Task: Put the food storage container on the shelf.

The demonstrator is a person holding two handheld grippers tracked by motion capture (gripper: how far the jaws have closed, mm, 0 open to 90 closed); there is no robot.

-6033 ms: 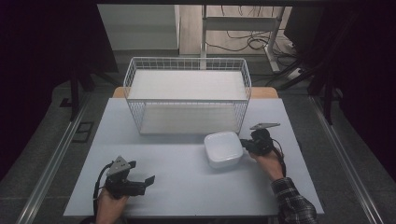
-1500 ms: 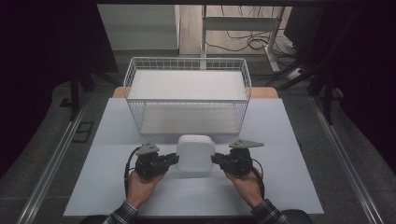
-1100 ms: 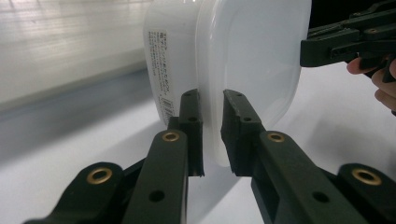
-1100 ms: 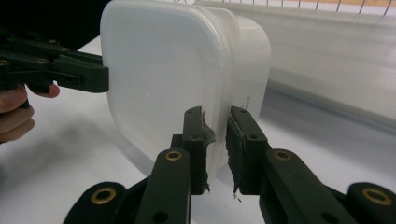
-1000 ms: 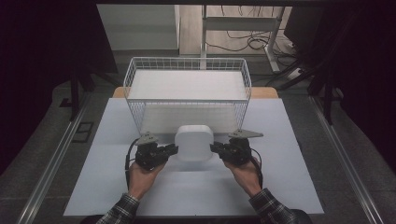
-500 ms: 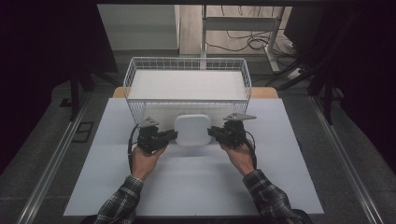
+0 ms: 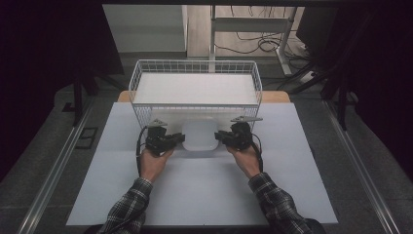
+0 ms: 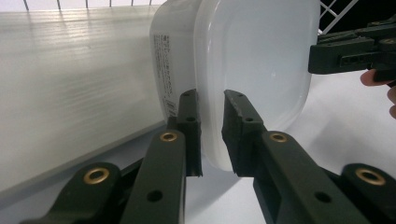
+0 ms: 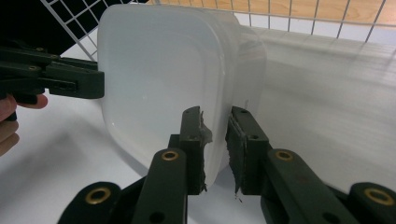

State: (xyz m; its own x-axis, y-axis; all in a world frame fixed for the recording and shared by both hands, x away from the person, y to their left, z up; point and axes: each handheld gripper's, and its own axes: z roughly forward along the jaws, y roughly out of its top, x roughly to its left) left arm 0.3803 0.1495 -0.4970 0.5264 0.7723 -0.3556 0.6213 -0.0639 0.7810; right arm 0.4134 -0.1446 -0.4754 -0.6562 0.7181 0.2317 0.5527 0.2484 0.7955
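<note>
Item: white lidded plastic container, clamped by its rim on opposite sides between the jaws of the left gripper and the right gripper, held off the table just before the wire basket's near wall. Step judged: two-handed carry toward the basket; next move calls for lifting it over the rim without loosening either grip. Contents: basket holds a white liner board; what the container holds cannot be told.

A laboratory or test room: a white work table on a grey floor with metal floor rails, dark curtains at both sides, loose cables behind, and a white wire basket.
</note>
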